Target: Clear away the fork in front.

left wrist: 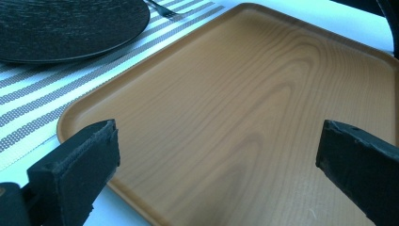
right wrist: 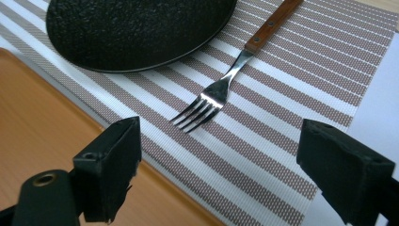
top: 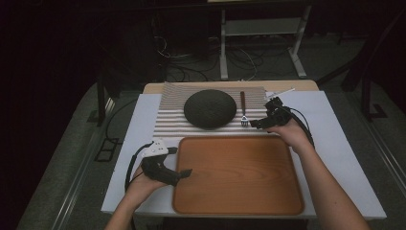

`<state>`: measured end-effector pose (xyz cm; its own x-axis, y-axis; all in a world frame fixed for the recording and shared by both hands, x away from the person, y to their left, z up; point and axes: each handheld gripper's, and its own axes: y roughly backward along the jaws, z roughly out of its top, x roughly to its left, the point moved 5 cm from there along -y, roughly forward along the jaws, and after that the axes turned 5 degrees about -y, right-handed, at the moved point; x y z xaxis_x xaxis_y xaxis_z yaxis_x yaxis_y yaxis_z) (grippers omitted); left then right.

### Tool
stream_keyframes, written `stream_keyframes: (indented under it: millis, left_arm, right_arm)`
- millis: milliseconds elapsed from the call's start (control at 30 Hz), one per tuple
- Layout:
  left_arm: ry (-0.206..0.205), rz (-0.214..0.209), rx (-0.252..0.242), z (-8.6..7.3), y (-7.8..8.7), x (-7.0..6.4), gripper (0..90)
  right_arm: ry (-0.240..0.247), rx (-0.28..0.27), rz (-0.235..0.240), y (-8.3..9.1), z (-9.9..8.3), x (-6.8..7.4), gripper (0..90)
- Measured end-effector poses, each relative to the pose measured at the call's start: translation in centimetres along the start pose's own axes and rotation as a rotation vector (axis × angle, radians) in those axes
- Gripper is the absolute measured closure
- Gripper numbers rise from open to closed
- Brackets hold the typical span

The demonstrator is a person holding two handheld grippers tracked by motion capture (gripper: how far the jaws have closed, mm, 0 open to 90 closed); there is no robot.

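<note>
Fork [right wrist: 221,89] lies on the striped mat [right wrist: 291,70] just right of the black plate [right wrist: 136,28], tines toward the tray [top: 238,175], wooden handle pointing away. Left of the plate and nearer the person, the left gripper [top: 178,162] hovers at the tray's left edge, jaws wide apart and empty. Right of the plate, the right gripper [top: 255,123] hangs just beside the fork's tines, jaws spread wide, gripping nothing.

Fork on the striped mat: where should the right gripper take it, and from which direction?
Grip the fork by its wooden handle, from above with jaws across it. It lies flat and free there; the tines are thin and low. The right gripper is open beside the tines.
</note>
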<state>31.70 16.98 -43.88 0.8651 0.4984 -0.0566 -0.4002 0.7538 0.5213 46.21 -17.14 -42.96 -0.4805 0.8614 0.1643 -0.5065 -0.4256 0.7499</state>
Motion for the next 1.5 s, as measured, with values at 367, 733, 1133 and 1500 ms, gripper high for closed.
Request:
stream_keyframes:
  millis: [367, 733, 1133, 1500]
  left_arm:
    - [-0.002, 0.001, 0.001, 0.0, 0.0, 0.0, 0.0]
    - [-0.003, 0.002, -0.002, 0.0, -0.1, 0.0, 0.0]
    - [-0.012, 0.002, 0.004, 0.0, -0.2, 0.0, 0.0]
    - [-0.004, -0.003, -0.006, 0.0, -0.2, 0.1, 0.0]
  right_arm:
    - [-0.040, 0.025, -0.016, -1.4, 2.0, -0.3, 25.2]
    - [-0.083, 0.086, -0.052, -3.9, 4.3, -0.5, 39.4]
    - [-0.168, 0.169, -0.120, -7.3, 6.2, -1.9, 54.3]
    - [-0.215, 0.244, -0.145, -10.0, 7.1, -2.5, 58.3]
